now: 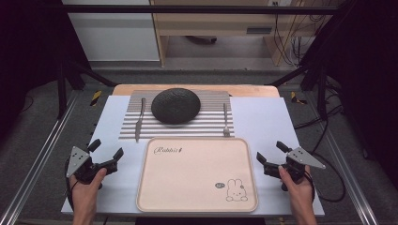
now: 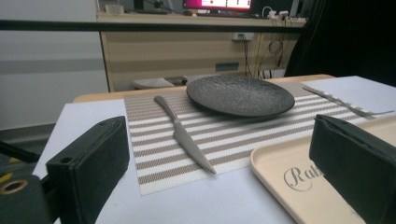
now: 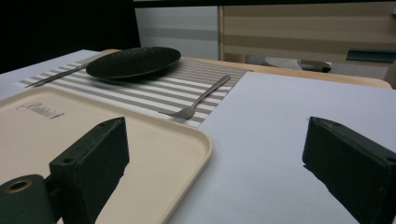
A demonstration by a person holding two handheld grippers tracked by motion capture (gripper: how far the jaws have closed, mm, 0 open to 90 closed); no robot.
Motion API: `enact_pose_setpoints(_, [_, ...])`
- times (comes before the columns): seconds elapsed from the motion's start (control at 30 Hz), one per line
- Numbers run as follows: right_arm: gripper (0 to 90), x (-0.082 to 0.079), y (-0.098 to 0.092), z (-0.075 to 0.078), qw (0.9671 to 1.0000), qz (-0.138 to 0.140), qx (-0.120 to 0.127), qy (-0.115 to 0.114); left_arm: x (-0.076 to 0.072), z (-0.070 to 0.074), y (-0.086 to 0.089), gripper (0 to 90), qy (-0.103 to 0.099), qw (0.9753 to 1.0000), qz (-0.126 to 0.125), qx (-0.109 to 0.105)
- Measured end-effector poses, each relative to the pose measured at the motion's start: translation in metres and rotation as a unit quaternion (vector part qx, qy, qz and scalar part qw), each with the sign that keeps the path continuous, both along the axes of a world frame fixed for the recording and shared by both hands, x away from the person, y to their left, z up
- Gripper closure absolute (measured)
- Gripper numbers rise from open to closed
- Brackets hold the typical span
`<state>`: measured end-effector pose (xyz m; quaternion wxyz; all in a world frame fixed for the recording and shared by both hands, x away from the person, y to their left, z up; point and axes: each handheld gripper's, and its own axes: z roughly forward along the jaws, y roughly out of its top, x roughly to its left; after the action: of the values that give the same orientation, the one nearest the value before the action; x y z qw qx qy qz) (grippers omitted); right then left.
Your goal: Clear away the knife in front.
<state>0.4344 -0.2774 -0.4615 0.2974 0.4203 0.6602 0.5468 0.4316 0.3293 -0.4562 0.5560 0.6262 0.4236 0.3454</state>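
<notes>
The tray (image 1: 197,176), a beige one with a rabbit drawing in one corner and script lettering near the far edge, lies flat on the white table (image 1: 263,119) right in front of me, between my two claws and touching neither. My left claw (image 1: 105,151) sits just off the tray's left edge, low over the table, with its jaws spread wide and nothing between them; in the left gripper view the tray's corner (image 2: 299,179) shows near the right jaw. My right claw (image 1: 270,154) sits just off the tray's right edge, jaws likewise wide apart and empty; in the right gripper view the tray (image 3: 93,126) runs past the left jaw and bare table lies between the two jaws. Beyond the tray, a striped placemat (image 1: 211,124) is spread out, its near edge just beside the tray's far edge. A dark round plate (image 1: 176,105) rests on the middle of the mat. A knife (image 1: 140,119) lies on the mat to the left of the plate, handle away from me and blade pointing toward me, and a fork (image 1: 225,119) lies to the right of the plate, with its tines toward me near the mat's near edge. Both are apart from the plate.
</notes>
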Motion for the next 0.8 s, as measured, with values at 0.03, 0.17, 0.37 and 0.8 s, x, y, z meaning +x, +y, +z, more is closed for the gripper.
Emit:
enact_pose_setpoints(0.03, [6.5,0.0,0.0,0.0,1.0,-0.002,-0.002,0.002,0.0,0.0,0.0,4.0,0.0,1.0,0.0,0.0])
enact_pose_setpoints(0.17, [5.8,0.0,0.002,0.0,0.9999,-0.003,0.001,0.011,-0.001,0.0,-0.003,2.9,0.006,0.9999,0.015,-0.005])
enact_pose_setpoints(0.37, [5.9,0.001,0.001,0.0,0.9999,-0.004,0.004,0.015,0.003,0.007,-0.007,3.9,0.014,0.9992,0.03,-0.022])
enact_pose_setpoints(0.8, [5.7,0.0,0.006,0.0,0.9995,0.012,0.016,0.026,0.023,0.012,-0.045,6.0,0.073,0.9967,0.015,0.033])
